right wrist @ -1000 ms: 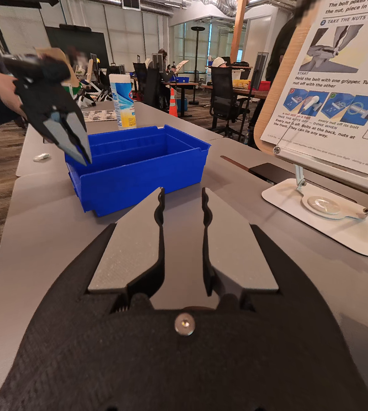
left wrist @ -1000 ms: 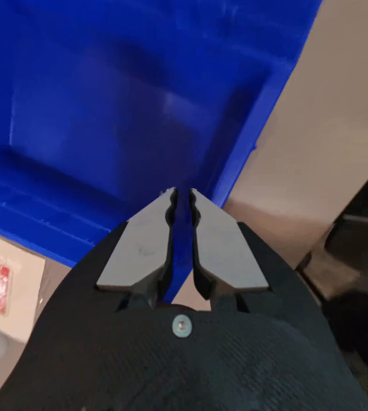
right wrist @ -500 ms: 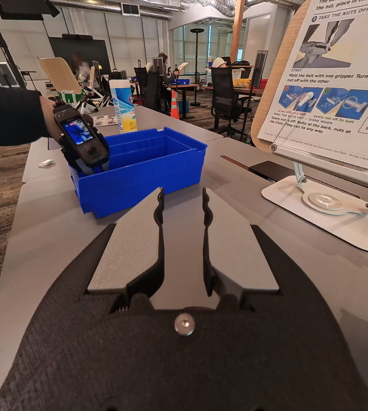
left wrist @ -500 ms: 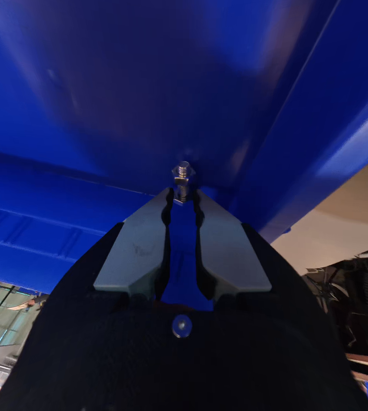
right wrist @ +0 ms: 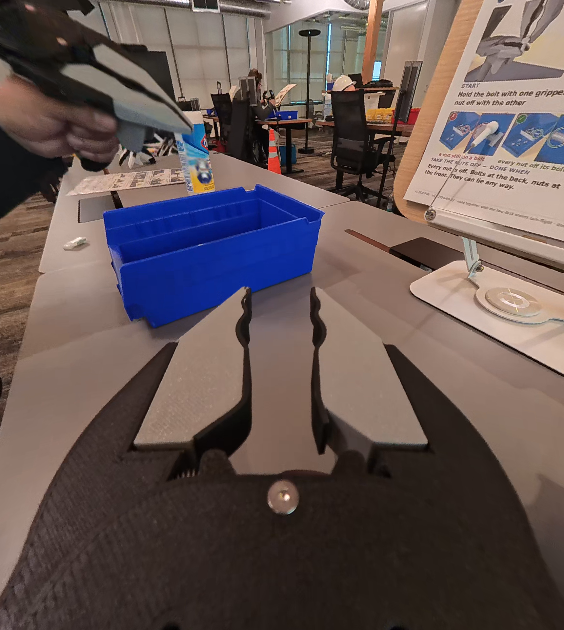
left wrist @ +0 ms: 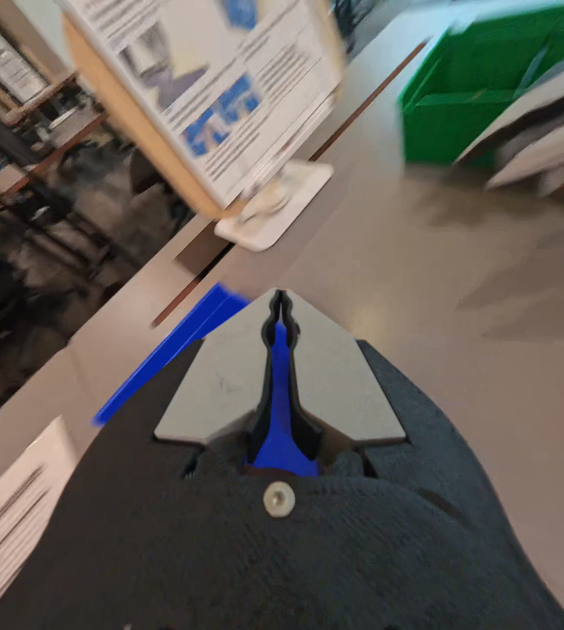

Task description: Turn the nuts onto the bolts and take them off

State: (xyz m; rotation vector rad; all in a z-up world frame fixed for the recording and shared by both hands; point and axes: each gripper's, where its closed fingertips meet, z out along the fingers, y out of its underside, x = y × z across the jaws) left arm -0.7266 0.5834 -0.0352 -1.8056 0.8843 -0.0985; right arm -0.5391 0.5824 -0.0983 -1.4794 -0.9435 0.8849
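The blue bin [right wrist: 216,259] stands on the grey table [right wrist: 359,341]; its inside floor is hidden in the right wrist view, and no bolt or nut shows in either view. My left gripper [left wrist: 280,296] is raised above the bin's rim [left wrist: 171,351], its fingertips pressed together with nothing visible between them. In the right wrist view the left gripper [right wrist: 187,126] hangs high at the upper left, held by a hand [right wrist: 45,122]. My right gripper [right wrist: 279,296] is open and empty, low over the table just in front of the bin.
An instruction board [right wrist: 512,119] on a white base [right wrist: 512,327] stands at the right. A wipes canister [right wrist: 195,163] and a paper sheet [right wrist: 127,180] lie behind the bin. A green bin [left wrist: 478,68] sits far right in the blurred left wrist view. Desks and chairs stand beyond. One gripper's finger ends stand about 20 cm off the other's.
My left gripper rose out of the blue bin, swung toward the board and closed. The bolt with a nut at its tips half a second ago no longer shows. The right gripper barely moved.
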